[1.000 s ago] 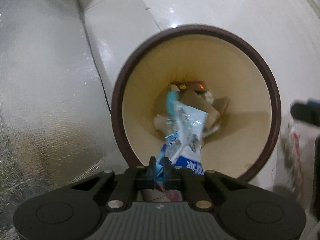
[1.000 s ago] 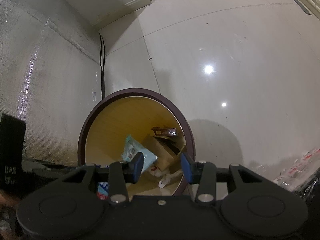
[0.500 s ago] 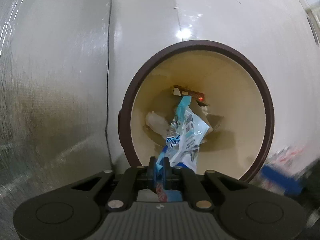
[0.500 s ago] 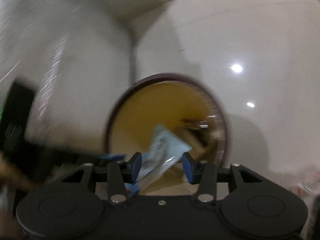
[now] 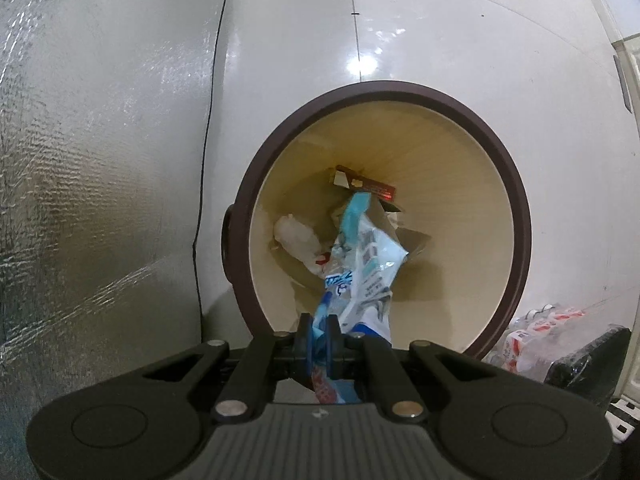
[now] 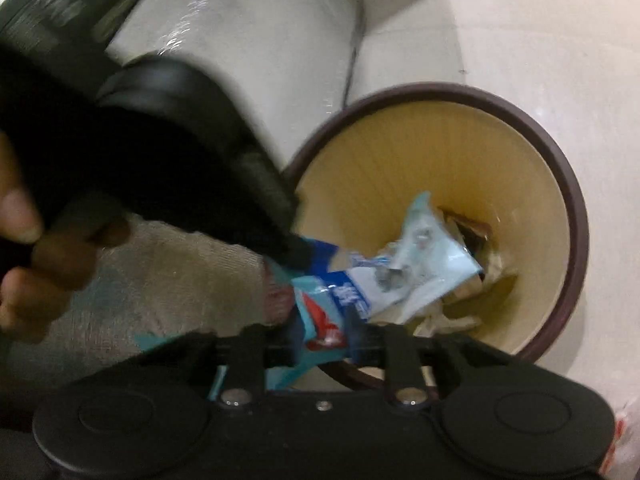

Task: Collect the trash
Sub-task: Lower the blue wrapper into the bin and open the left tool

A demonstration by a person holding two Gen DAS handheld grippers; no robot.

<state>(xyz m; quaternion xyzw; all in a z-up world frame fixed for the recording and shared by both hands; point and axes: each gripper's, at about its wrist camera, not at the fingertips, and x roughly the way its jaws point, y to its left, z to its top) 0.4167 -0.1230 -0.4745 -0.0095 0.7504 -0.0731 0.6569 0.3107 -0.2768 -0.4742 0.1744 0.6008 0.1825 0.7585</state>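
Observation:
A round bin (image 5: 516,216) with a dark brown rim and cream inside stands on the pale floor. My left gripper (image 5: 319,338) is shut on a blue and white plastic wrapper (image 5: 360,276), which hangs over the bin's opening. Inside lie a brown box (image 5: 366,186), cardboard and a crumpled white bag (image 5: 294,234). In the right wrist view the same wrapper (image 6: 416,272) lies between my right gripper's (image 6: 320,346) spread fingers, over the bin's near rim (image 6: 576,208). The left gripper's black body (image 6: 168,160) and the hand holding it fill the left of that view.
A silver foil-covered wall (image 5: 92,168) stands to the left of the bin, with a black cable (image 5: 208,120) along its edge. A pack of bottles with red labels (image 5: 540,328) and a black object (image 5: 588,360) lie on the floor to the right.
My right gripper has swung left and closer, so the wrapper now sits between its fingers. My left gripper still holds the wrapper over the bin, which now sits further right in its view.

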